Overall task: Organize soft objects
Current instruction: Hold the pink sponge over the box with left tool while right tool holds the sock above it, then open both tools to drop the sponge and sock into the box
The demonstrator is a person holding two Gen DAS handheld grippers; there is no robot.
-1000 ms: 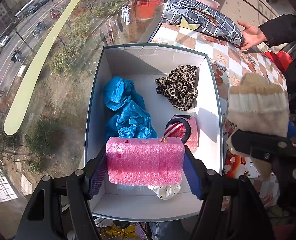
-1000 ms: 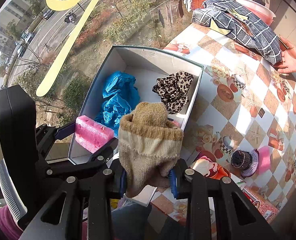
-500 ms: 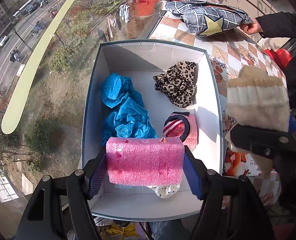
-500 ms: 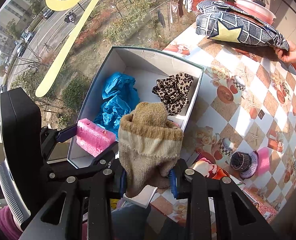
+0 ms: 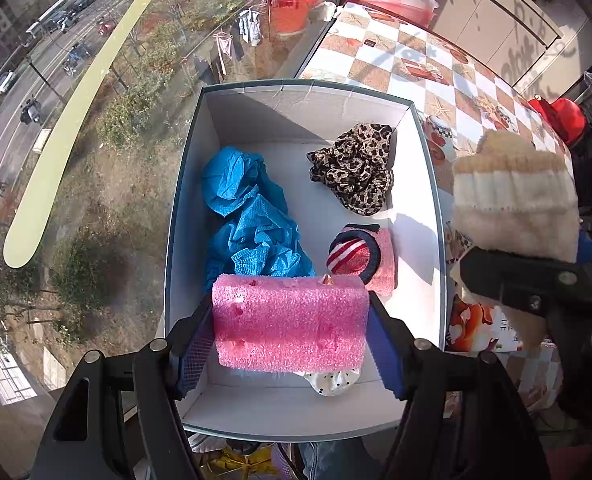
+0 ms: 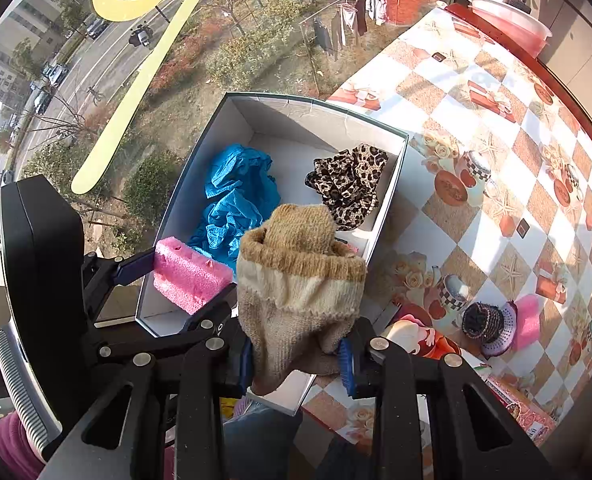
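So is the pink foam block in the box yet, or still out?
Not set down: the pink foam block hangs over the box, clamped between the left gripper pads, above a dotted white item on the floor.

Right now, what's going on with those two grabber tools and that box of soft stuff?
A person is sorting soft things into a white box by the window, with a handheld gripper in each hand. The left gripper clamps a pink foam block above the box's near end. The right gripper pinches a beige knit sock beside the box. Already inside lie a blue cloth, a leopard-print scrunchie and a striped roll. More small items wait on the checkered table.
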